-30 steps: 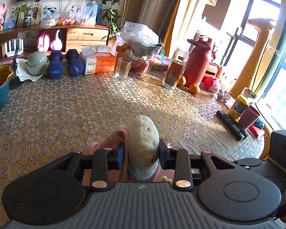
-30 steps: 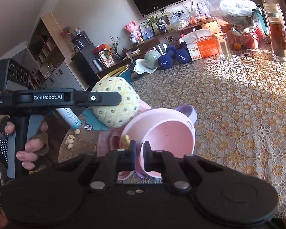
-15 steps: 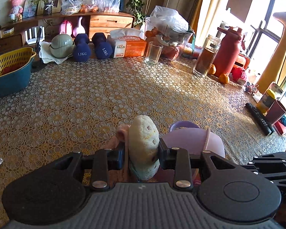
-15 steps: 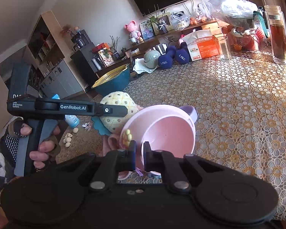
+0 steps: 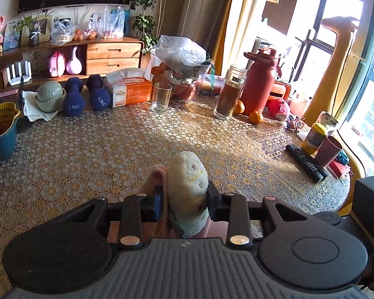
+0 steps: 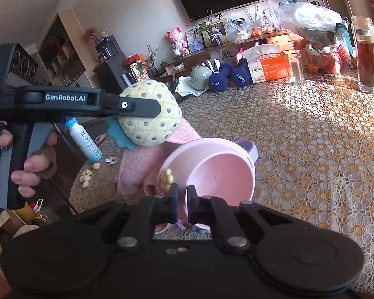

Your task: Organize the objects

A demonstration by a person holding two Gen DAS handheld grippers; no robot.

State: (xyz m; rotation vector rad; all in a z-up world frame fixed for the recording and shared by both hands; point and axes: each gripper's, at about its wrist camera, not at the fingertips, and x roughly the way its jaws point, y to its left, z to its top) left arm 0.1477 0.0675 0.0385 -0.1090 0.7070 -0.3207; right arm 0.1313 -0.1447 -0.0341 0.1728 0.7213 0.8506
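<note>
On the table (image 5: 92, 149), near edge: lace cloth, middle bare, clutter pushed to the far rim, presumably to leave working room. Dumbbells (image 5: 84, 96), tissue box (image 5: 131, 89), glass (image 5: 161, 97), tea jar (image 5: 228, 94) and red flask (image 5: 258, 82) lined along the back; remote (image 5: 306, 163) well off to the right.

Pink bowl (image 6: 212, 172) tipped on its side, mouth toward the right camera, purple cup (image 6: 249, 148) just behind it. Right gripper (image 6: 181, 205) closed to a narrow slit on the bowl's near rim; likely held tilted to present the opening as a receptacle. Pink towel (image 6: 149, 162) bunched beside the bowl, on the left.

Plush pineapple (image 6: 149, 114) clamped in the left gripper (image 5: 184, 204), fingers (image 5: 213, 199) apart only by the toy's width, pressing visibly into the soft sides. Held off the table, above the towel and just left of the bowl. Probably staged for dropping into the bowl; not yet inside. Soft body, so a firm squeeze is safe; slip unlikely.

Small yellow piece (image 6: 167, 179) at the bowl's rim, beside the right fingers; identity unclear.
</note>
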